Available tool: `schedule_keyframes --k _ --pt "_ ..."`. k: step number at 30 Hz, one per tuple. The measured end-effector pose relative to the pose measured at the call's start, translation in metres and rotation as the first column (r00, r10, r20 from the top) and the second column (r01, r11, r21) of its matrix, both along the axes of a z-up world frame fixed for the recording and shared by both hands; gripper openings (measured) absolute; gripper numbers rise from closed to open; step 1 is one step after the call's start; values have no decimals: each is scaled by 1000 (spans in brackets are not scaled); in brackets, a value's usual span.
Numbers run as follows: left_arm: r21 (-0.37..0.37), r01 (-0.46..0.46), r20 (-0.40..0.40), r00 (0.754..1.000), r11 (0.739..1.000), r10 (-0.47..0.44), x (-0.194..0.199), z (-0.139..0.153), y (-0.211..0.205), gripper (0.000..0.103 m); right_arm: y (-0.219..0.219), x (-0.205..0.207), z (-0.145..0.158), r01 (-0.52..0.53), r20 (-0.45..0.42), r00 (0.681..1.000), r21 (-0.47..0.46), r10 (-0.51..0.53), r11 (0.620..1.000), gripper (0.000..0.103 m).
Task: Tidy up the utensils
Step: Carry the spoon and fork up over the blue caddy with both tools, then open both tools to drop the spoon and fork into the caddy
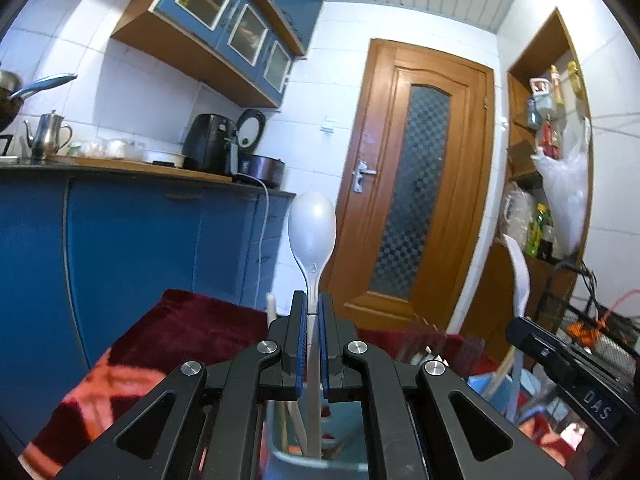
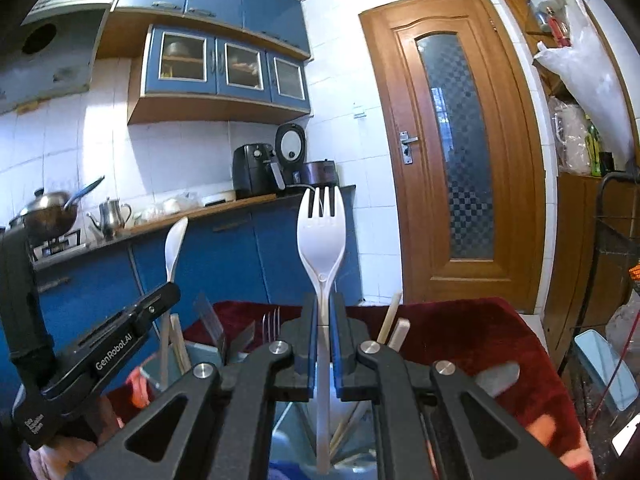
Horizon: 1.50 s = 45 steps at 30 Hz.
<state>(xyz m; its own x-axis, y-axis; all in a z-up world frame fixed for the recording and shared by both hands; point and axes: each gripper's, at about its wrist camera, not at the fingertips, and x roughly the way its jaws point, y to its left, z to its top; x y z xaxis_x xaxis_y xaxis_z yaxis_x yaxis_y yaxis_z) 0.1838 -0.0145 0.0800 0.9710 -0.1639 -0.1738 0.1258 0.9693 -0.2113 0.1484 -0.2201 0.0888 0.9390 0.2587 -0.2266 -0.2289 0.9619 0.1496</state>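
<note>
You are standing in a home kitchen: left of the wooden door run blue cupboards, a counter with an air fryer, a kettle and a pan.

Wooden door, air fryer, kettle
</note>
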Motion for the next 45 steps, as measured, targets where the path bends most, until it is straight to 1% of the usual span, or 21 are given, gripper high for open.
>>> schedule_keyframes --k 3,6,10,16,21,24,28,32,36,38,39,40,41,43,45 --pt "26 23 -1 1000 999 -23 -9 -1 -4 6 -2 -5 -1 -3 -15 1000 -2 2 1000 8" --pt "55 21 24 999 998 -23 -22 0 -5 6 -3 -9 -1 -8 -20 1000 -5 8 1000 8" --pt "75 34 29 999 997 -37 -33 4 -3 6 -2 -14 -4 -20 -34 999 -18 20 1000 8" --pt "68 63 13 998 996 -64 -43 10 4 6 -2 -22 -4 -25 -40 999 -23 24 999 8" --pt "36 61 42 997 997 -62 -46 21 8 6 -4 -21 -2 -21 -41 999 -5 21 1000 8" --pt "14 62 45 997 998 -62 -43 24 10 6 -8 -19 2 -12 -29 1000 2 12 1000 8" --pt "0 72 2 997 997 -72 -36 16 8 6 -8 -15 3 -16 -35 999 0 16 1000 8" --pt "24 97 -52 994 995 -96 -35 1 2 6 -7 -13 -4 -26 -74 997 -15 24 1000 8" --pt "38 108 -91 990 993 -104 -35 -5 -2 6 -5 -16 -6 -40 -90 995 -19 38 999 9" --pt "42 110 -109 988 993 -105 -36 -6 -2 6 -6 -18 -5 -51 -98 994 -7 50 999 17" --pt "47 112 -119 987 993 -106 -36 -6 -2 9 -6 -19 -5 -52 -98 994 -3 51 999 27" --pt "53 115 -133 985 992 -107 -36 -6 -3 14 -7 -21 -4 -52 -97 994 3 52 999 36" --pt "57 115 -142 984 992 -106 -37 -6 -3 18 -8 -23 -4 -50 -95 994 11 51 999 37" --pt "58 109 -151 984 992 -99 -40 -6 -1 34 -9 -26 -3 -48 -96 994 19 49 999 37" --pt "55 101 -154 984 993 -91 -43 -6 2 40 -9 -30 -1 -42 -93 995 20 43 999 39"
